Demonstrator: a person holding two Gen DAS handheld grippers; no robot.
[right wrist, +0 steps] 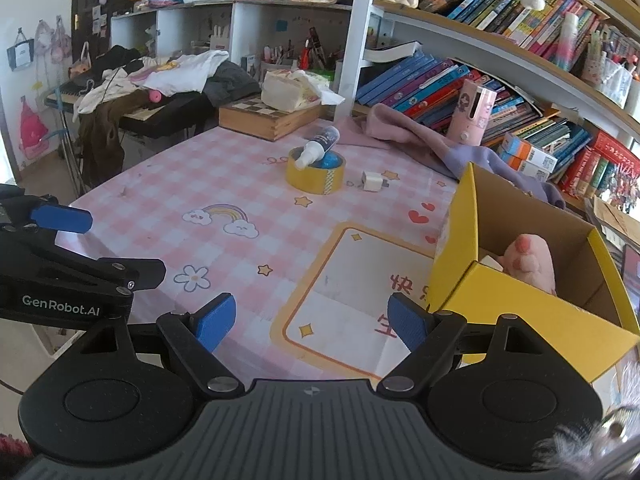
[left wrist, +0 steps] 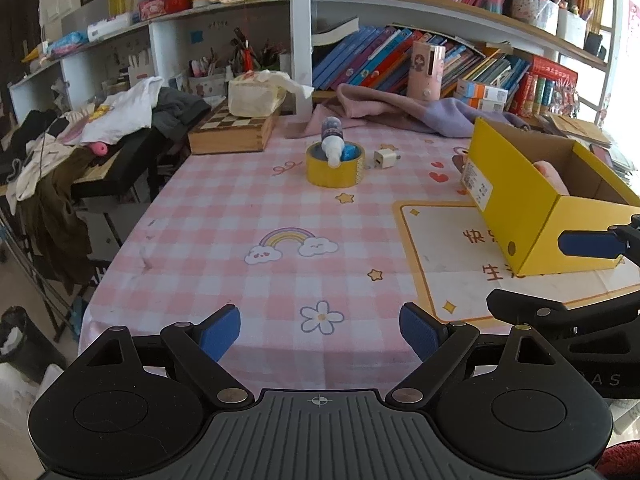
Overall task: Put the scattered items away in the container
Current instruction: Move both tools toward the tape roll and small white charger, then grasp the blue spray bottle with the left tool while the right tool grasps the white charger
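A yellow tape roll (left wrist: 335, 168) (right wrist: 315, 176) stands far across the pink checked table, with a small white bottle (left wrist: 332, 143) (right wrist: 318, 145) lying tilted on its rim and something blue inside it. A white charger plug (left wrist: 384, 159) (right wrist: 372, 181) lies just right of the roll. The yellow cardboard box (left wrist: 520, 204) (right wrist: 516, 312) sits on the right, open, with a pink plush item (right wrist: 530, 260) inside. My left gripper (left wrist: 320, 334) hovers open and empty over the near table. My right gripper (right wrist: 312, 322) is open and empty beside the box's near corner.
A wooden chessboard box (left wrist: 230, 130) with a tissue pack (left wrist: 256, 96) stands at the back, beside a pink-purple cloth (left wrist: 420, 110) and a pink cylinder (left wrist: 427, 70). Bookshelves line the far side. A clothes-covered keyboard stand (left wrist: 100, 148) is off the table's left edge.
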